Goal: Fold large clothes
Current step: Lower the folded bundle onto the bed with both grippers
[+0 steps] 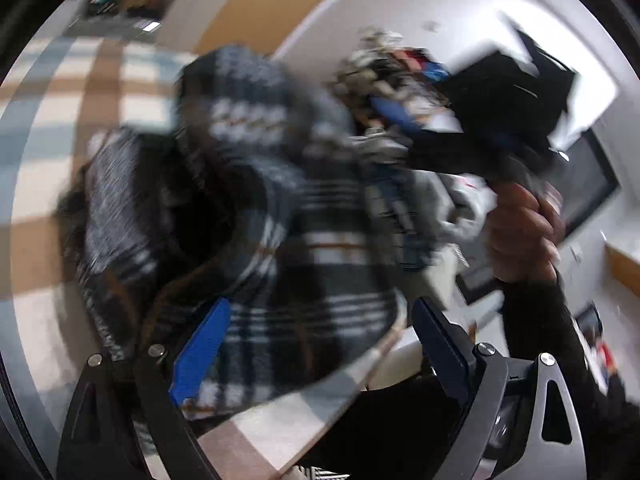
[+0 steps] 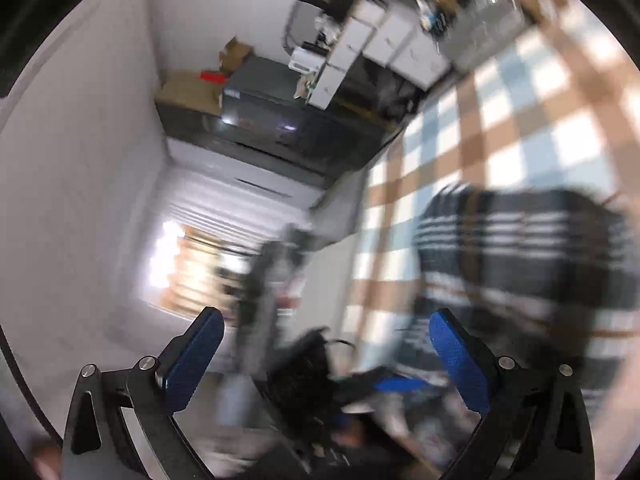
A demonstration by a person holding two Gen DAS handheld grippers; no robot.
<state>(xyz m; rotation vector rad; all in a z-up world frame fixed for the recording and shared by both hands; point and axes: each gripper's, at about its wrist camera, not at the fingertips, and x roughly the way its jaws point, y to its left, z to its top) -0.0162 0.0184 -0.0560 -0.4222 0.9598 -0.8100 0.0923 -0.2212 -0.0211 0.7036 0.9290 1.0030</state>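
A dark plaid garment (image 1: 288, 208) with white and brown stripes lies bunched on a checked cloth (image 1: 100, 92) of blue, brown and white. My left gripper (image 1: 320, 344) stands open just in front of it, and its blue pads (image 1: 200, 344) press on nothing. A person's hand (image 1: 520, 232) at the right holds the other gripper's handle. In the right wrist view, my right gripper (image 2: 328, 356) is open and empty, off to the left of the garment (image 2: 520, 260). Both views are strongly blurred.
A pile of mixed clothes (image 1: 384, 80) lies beyond the garment. The right wrist view shows a dark cabinet (image 2: 280, 120) with cardboard boxes (image 2: 188, 88) on it, white drawers (image 2: 380, 40) and a bright window with blinds (image 2: 192, 264).
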